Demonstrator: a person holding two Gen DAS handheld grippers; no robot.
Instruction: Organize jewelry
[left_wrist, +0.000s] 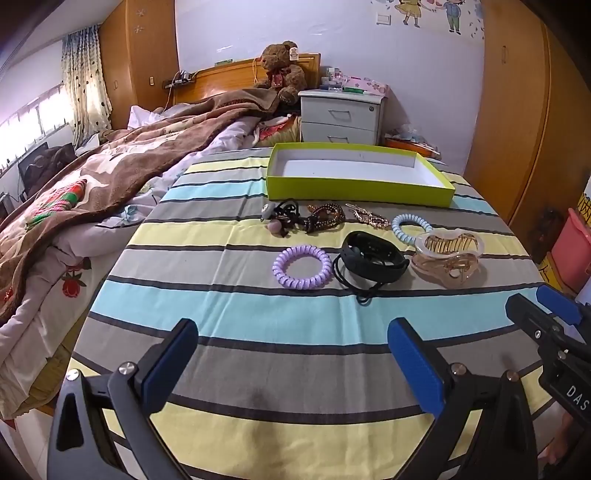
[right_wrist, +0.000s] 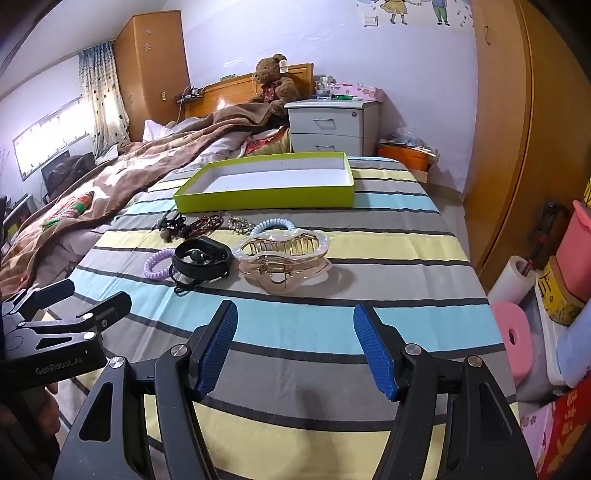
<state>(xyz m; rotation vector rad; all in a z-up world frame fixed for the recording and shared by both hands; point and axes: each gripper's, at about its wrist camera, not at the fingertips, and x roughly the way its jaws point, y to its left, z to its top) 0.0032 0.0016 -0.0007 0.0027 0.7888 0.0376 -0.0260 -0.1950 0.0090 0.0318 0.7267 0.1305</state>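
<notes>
Both the left gripper (left_wrist: 291, 354) and right gripper (right_wrist: 295, 347) hover spread wide, holding nothing. The hair claw (right_wrist: 282, 254) lies at twelve o'clock from the right one, with the green box (right_wrist: 266, 184) beyond.

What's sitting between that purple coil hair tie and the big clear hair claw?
A black watch band with a thin black cord, between the purple coil hair tie and the clear hair claw. The left wrist view shows it best.
</notes>
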